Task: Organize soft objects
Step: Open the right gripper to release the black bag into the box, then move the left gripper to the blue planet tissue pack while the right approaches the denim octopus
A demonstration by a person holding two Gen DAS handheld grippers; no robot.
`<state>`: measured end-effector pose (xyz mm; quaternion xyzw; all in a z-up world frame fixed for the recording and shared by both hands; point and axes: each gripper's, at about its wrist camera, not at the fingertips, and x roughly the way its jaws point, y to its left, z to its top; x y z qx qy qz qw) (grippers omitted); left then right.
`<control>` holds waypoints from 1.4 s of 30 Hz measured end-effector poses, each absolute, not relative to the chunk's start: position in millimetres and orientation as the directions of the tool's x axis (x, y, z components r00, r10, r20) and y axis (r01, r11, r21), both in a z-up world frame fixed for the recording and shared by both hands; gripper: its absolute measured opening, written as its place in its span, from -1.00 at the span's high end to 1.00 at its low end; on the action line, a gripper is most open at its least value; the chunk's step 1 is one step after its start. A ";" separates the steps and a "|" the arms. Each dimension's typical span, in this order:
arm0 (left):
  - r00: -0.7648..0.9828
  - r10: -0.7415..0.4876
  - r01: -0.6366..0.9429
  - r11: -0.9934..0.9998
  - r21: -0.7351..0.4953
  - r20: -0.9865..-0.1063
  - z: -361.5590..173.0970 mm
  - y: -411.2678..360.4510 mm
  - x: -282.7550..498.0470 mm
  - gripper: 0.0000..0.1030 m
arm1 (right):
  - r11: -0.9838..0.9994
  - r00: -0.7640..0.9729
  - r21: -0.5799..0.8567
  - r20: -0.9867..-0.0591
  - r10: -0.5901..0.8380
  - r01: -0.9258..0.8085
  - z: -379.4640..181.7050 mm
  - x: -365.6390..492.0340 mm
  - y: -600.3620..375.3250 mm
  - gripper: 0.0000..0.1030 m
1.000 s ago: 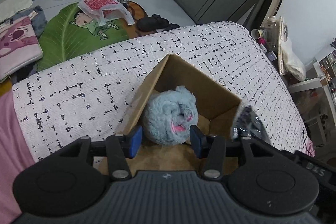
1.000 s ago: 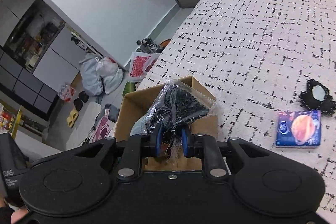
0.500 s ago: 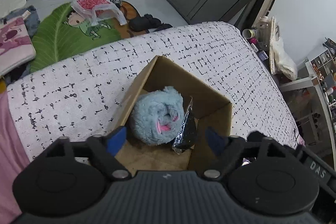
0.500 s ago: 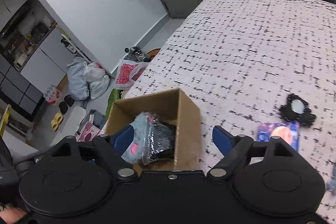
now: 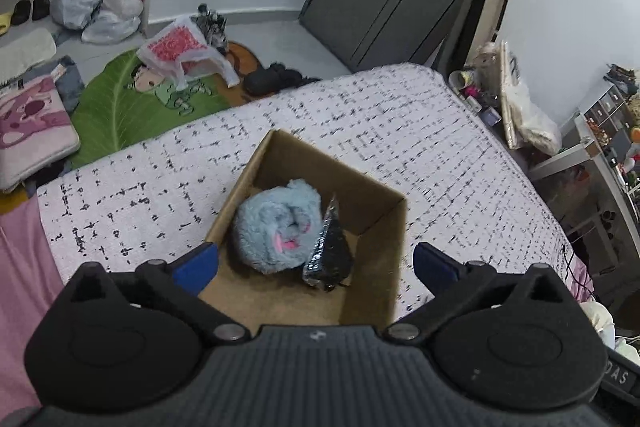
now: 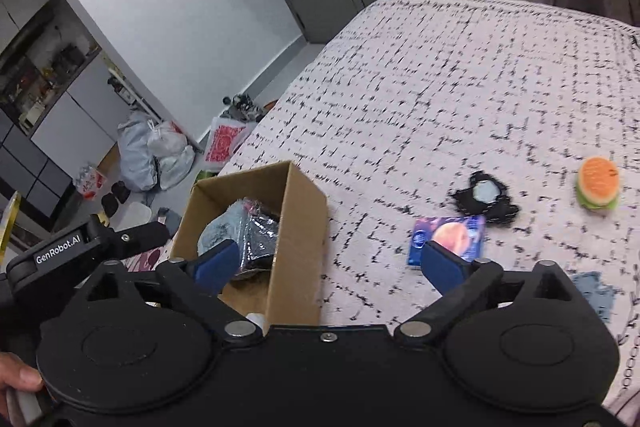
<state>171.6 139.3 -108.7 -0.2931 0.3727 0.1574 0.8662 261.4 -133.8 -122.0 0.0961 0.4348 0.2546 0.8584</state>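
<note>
Both claws hang released over the box [image 5: 384, 223], jaws just opened, nothing between them. Left claw [image 5: 316, 265] sits above the blue plush [image 5: 276, 227] and black packet [image 5: 330, 247] inside. Right claw [image 6: 330, 265] is nearer what lies beyond the box on the bed [image 6: 440, 99]: blue pack [image 6: 448, 237], black piece [image 6: 486, 199], then burger toy [image 6: 598, 183] farthest.

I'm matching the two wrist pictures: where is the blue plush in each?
Left wrist: blue plush at centre, in the box, left of the black packet.
Right wrist: lower left, in the box, partly hidden behind the left fingertip.
Shared landmark: the red-printed bag on the floor.
</note>
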 end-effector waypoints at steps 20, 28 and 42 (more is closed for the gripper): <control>0.655 0.076 -0.418 0.866 -0.276 -0.752 -72.5 59.4 158.7 -0.99 | 0.876 0.553 0.352 -0.680 0.481 -0.329 -104.0 232.8 -228.4 -1.00; 0.676 0.050 -0.369 0.887 -0.279 -0.735 -69.6 25.6 156.7 -0.99 | 0.881 0.570 0.354 -0.672 0.473 -0.314 -103.6 226.4 -266.4 -1.00; 0.700 0.021 -0.338 0.890 -0.306 -0.714 -75.2 -13.9 152.6 -0.99 | 0.881 0.577 0.386 -0.666 0.472 -0.274 -122.5 222.7 -307.7 -1.00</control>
